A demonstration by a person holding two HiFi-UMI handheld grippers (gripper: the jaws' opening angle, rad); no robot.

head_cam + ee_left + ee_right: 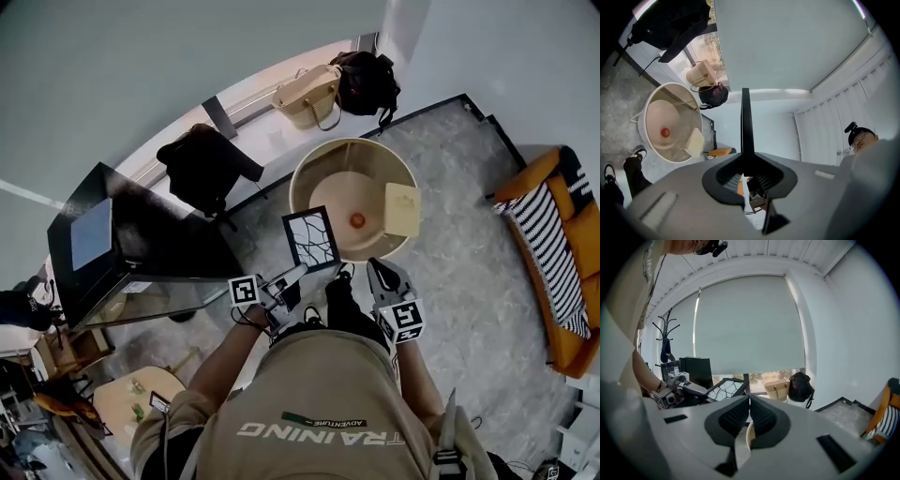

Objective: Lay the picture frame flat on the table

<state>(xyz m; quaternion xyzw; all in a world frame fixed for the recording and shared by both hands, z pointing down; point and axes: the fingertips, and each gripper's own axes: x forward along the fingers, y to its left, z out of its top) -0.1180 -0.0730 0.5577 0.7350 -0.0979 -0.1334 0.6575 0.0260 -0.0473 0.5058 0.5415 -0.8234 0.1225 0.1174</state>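
Note:
The picture frame (pixel 311 237), black-edged with a white cracked pattern, is held up in the air over the near rim of the round beige table (pixel 311 171). My left gripper (pixel 296 273) is shut on its lower edge. In the left gripper view the frame (pixel 745 122) shows edge-on as a thin black bar rising from between the jaws of the left gripper (pixel 745 161). My right gripper (pixel 375 266) hangs to the right of the frame, shut and holding nothing. In the right gripper view its jaws (pixel 749 401) meet, and the frame (pixel 723 389) shows to the left behind them.
On the table lie a small red ball (pixel 357 219) and a pale square pad (pixel 401 208). A black cabinet (pixel 103 244) stands at the left, a dark coat (pixel 206 169) behind it. Two bags (pixel 309 94) sit by the window. An orange sofa (pixel 553 253) is at the right.

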